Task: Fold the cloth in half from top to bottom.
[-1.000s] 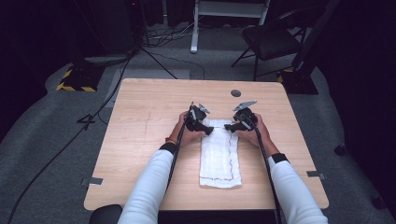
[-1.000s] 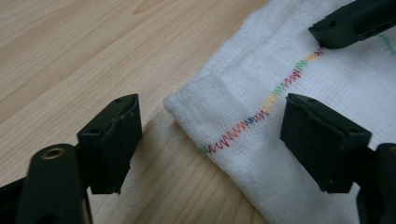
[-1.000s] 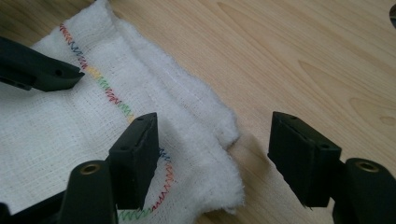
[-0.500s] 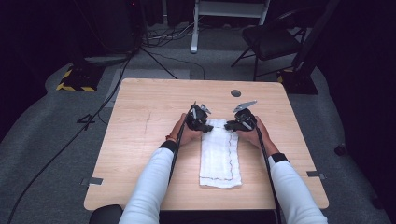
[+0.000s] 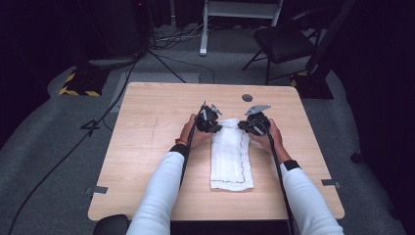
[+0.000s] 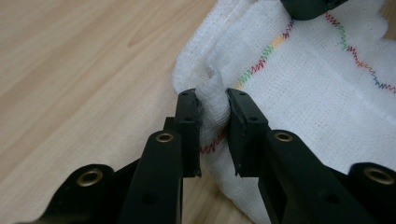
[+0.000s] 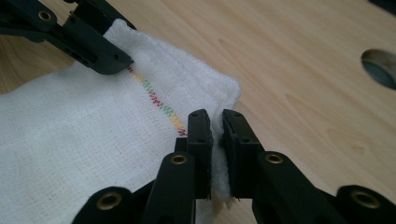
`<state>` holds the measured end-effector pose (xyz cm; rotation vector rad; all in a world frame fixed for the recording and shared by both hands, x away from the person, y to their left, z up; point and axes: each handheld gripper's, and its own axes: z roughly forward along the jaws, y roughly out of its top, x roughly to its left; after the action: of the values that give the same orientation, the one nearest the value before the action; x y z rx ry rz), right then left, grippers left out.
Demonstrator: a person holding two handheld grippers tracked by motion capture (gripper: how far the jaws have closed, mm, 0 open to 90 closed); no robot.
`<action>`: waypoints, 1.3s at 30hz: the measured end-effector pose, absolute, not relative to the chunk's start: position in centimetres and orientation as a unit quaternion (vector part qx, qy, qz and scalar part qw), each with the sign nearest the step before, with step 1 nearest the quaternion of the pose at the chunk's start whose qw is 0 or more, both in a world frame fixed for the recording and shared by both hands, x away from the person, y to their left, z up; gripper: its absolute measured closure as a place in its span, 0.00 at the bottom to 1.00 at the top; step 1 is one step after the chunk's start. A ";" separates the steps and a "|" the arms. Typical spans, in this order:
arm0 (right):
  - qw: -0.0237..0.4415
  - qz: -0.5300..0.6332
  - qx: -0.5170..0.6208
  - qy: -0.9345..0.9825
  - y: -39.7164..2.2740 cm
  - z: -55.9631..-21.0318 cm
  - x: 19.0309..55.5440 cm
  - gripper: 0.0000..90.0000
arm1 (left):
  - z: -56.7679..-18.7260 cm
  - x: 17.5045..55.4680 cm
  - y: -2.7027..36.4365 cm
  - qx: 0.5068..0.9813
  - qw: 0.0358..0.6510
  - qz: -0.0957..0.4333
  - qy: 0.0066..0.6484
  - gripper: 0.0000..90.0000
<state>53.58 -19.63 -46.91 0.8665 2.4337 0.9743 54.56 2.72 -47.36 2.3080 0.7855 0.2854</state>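
Observation:
A white folded towel (image 5: 231, 156) with coloured stitching lies lengthwise on the wooden table (image 5: 156, 127). My left gripper (image 5: 217, 126) sits at its far left corner and my right gripper (image 5: 243, 126) at its far right corner. In the left gripper view the jaws have just been closing, and the left gripper (image 6: 214, 100) pinches a bunched fold of the towel (image 6: 317, 84). In the right gripper view the jaws have also just been closing, and the right gripper (image 7: 215, 119) clamps the towel's (image 7: 84, 140) corner edge. The left gripper (image 7: 93, 42) shows across the cloth.
A round cable hole (image 5: 247, 97) lies in the tabletop just beyond the right hand. Behind the table stand a black chair (image 5: 288, 44) and a white frame, with cables (image 5: 161, 58) on the grey floor. Tape marks (image 5: 98, 189) sit at the table's side edges.
In the high view both hands stay at the towel's far corners, and the towel lies as before.

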 end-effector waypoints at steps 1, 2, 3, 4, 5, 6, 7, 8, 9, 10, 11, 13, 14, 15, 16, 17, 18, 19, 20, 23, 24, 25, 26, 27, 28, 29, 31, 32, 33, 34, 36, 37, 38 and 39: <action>0.195 0.348 0.310 0.863 -19.6 -46.7 53.6 0.91 | -47.1 54.6 2.7 0.885 0.337 0.112 0.302 0.85; 0.200 0.349 0.310 0.862 -19.6 -46.6 53.6 0.91 | -46.7 54.7 2.6 0.884 0.338 0.123 0.299 0.85; 0.207 0.353 0.310 0.858 -19.7 -46.3 53.6 0.91 | -46.5 54.7 2.6 0.883 0.340 0.125 0.299 0.86; 0.210 0.355 0.311 0.856 -19.7 -46.1 53.6 0.91 | -46.3 54.7 2.5 0.883 0.339 0.128 0.299 0.87; 0.211 0.358 0.312 0.855 -19.7 -45.9 53.6 0.91 | -46.1 54.8 2.5 0.884 0.339 0.127 0.297 0.88; 0.213 0.359 0.312 0.854 -19.8 -45.7 53.7 0.91 | -45.9 54.9 2.4 0.883 0.339 0.129 0.297 0.89; 0.216 0.361 0.311 0.852 -19.8 -45.4 53.7 0.91 | -45.5 54.9 2.3 0.884 0.337 0.134 0.297 0.90; 0.219 0.363 0.312 0.850 -19.7 -45.1 53.7 0.91 | -45.3 54.9 2.3 0.883 0.337 0.140 0.296 0.91; 0.223 0.362 0.310 0.850 -19.7 -44.8 53.7 0.91 | -45.1 55.0 2.3 0.883 0.335 0.143 0.295 0.91; 0.228 0.363 0.308 0.849 -19.6 -44.6 53.7 0.91 | -44.8 55.0 2.3 0.881 0.340 0.142 0.295 0.91; 0.231 0.364 0.309 0.848 -19.6 -44.3 53.7 0.91 | -44.6 55.1 2.3 0.880 0.343 0.142 0.296 0.91; 0.235 0.368 0.308 0.845 -19.7 -43.7 53.7 0.91 | -44.1 55.1 2.5 0.877 0.355 0.136 0.294 0.91; 0.237 0.369 0.306 0.845 -19.8 -43.5 53.7 0.91 | -43.7 55.1 2.6 0.876 0.359 0.138 0.291 0.91; 0.238 0.372 0.306 0.843 -19.8 -43.3 53.7 0.91 | -43.4 55.1 2.7 0.874 0.364 0.139 0.290 0.91; 0.240 0.374 0.306 0.842 -19.9 -43.0 53.6 0.91 | -43.2 55.0 2.8 0.874 0.365 0.138 0.288 0.91; 0.242 0.374 0.305 0.842 -19.9 -42.9 53.6 0.91 | -43.0 54.9 2.8 0.876 0.368 0.136 0.282 0.91; 0.244 0.374 0.305 0.841 -20.0 -42.6 53.5 0.91 | -42.9 54.8 2.8 0.877 0.367 0.138 0.279 0.91; 0.244 0.376 0.303 0.841 -20.0 -42.5 53.4 0.91 | -42.8 54.8 2.8 0.876 0.369 0.138 0.278 0.91; 0.245 0.376 0.302 0.841 -20.0 -42.4 53.3 0.91 | -42.8 54.7 2.9 0.875 0.373 0.137 0.276 0.90; 0.245 0.380 0.297 0.841 -20.0 -42.1 52.9 0.91 | -42.4 54.3 3.2 0.877 0.374 0.139 0.269 0.89; 0.244 0.381 0.296 0.841 -20.0 -42.1 52.8 0.91 | -42.3 54.1 3.3 0.877 0.378 0.136 0.265 0.89; 0.244 0.383 0.293 0.841 -20.1 -42.0 52.6 0.91 | -42.2 53.9 3.4 0.877 0.380 0.136 0.261 0.89; 0.244 0.385 0.290 0.842 -20.1 -41.9 52.5 0.92 | -42.1 53.7 3.5 0.878 0.381 0.137 0.257 0.89; 0.241 0.388 0.288 0.842 -20.2 -41.9 52.2 0.91 | -42.1 53.5 3.6 0.879 0.380 0.139 0.253 0.89; 0.239 0.391 0.284 0.842 -20.3 -41.8 52.0 0.91 | -42.1 53.3 3.6 0.879 0.380 0.138 0.251 0.88; 0.239 0.391 0.282 0.843 -20.3 -41.8 51.8 0.91 | -42.1 53.1 3.7 0.882 0.379 0.136 0.246 0.88; 0.230 0.400 0.277 0.843 -20.5 -41.8 51.3 0.92 | -42.1 52.8 3.8 0.883 0.379 0.129 0.246 0.89; 0.227 0.404 0.277 0.841 -20.6 -41.8 51.2 0.92 | -42.2 52.6 3.9 0.883 0.381 0.126 0.243 0.89; 0.225 0.408 0.276 0.841 -20.8 -41.9 50.9 0.92 | -42.2 52.4 3.9 0.883 0.384 0.125 0.239 0.90; 0.223 0.413 0.276 0.839 -20.9 -41.9 50.6 0.92 | -42.2 52.1 4.0 0.883 0.387 0.124 0.236 0.90; 0.218 0.418 0.273 0.839 -21.1 -42.0 50.2 0.92 | -42.3 51.6 4.2 0.882 0.392 0.120 0.232 0.90; 0.215 0.422 0.271 0.838 -21.2 -42.0 49.9 0.92 | -42.3 51.5 4.3 0.882 0.395 0.118 0.229 0.90; 0.212 0.425 0.269 0.838 -21.3 -42.1 49.7 0.92 | -42.3 51.2 4.4 0.881 0.398 0.115 0.228 0.90; 0.209 0.428 0.267 0.838 -21.4 -42.1 49.4 0.92 | -42.4 51.0 4.5 0.881 0.399 0.114 0.226 0.89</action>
<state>49.43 -21.37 -42.07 0.7427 2.3298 1.1904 51.02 4.45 -42.38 2.2310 0.5733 0.2885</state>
